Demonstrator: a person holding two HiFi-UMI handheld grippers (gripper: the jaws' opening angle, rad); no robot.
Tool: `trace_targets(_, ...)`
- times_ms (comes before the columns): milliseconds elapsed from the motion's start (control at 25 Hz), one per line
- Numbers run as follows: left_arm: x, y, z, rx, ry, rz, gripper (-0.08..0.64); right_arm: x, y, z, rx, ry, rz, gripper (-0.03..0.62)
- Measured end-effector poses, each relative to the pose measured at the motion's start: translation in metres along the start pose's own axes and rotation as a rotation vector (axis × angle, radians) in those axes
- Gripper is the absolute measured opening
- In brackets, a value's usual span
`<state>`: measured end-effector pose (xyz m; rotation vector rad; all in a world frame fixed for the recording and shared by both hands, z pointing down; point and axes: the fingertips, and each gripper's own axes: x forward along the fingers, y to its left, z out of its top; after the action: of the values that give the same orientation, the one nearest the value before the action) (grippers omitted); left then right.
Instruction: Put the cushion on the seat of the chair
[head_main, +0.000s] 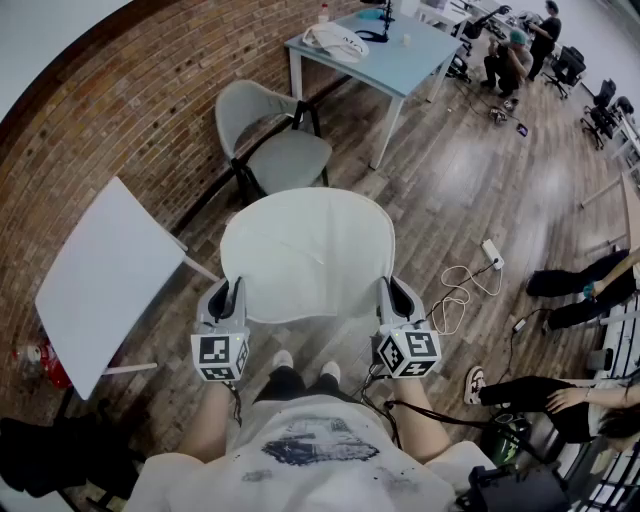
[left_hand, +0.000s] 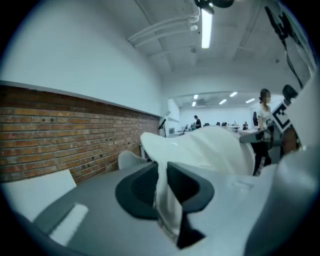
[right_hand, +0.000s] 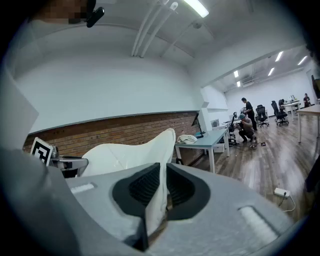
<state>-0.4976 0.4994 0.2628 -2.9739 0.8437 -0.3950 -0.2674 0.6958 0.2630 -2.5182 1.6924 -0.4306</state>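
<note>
A flat white cushion hangs in the air in front of me, stretched between both grippers. My left gripper is shut on its near left edge, and my right gripper is shut on its near right edge. In the left gripper view the cushion runs forward from the pinching jaws of the left gripper. The right gripper view shows the same fabric caught in the right gripper. The grey chair stands beyond the cushion, its seat bare and facing me.
A white folding table stands at the left by the brick wall. A light blue desk carries a white bag behind the chair. Cables and a power strip lie on the wooden floor at the right, near seated people's legs.
</note>
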Motion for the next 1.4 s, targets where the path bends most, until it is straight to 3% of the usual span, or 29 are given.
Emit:
trace_targets(360, -0.005, -0.042, 0.012, -0.025, -0.007, 0.011, 0.049, -0.021, -0.037, 0.014, -0.009, -0.010, -0.001, 0.037)
trace_targets(840, 0.008, -0.051, 0.011, -0.028, 0.001, 0.046, 0.049, -0.022, -0.061, 0.006, 0.031, -0.023, 0.030, 0.037)
trace_targets(1080, 0.043, -0.055, 0.020, -0.016, -0.003, 0.034, 0.049, 0.000, -0.081, 0.012, 0.040, -0.018, 0.030, 0.037)
trace_targets(1400, 0.132, -0.026, 0.024, -0.027, -0.007, 0.029, 0.049, 0.085, -0.108, 0.026, 0.031, -0.011, 0.022, 0.037)
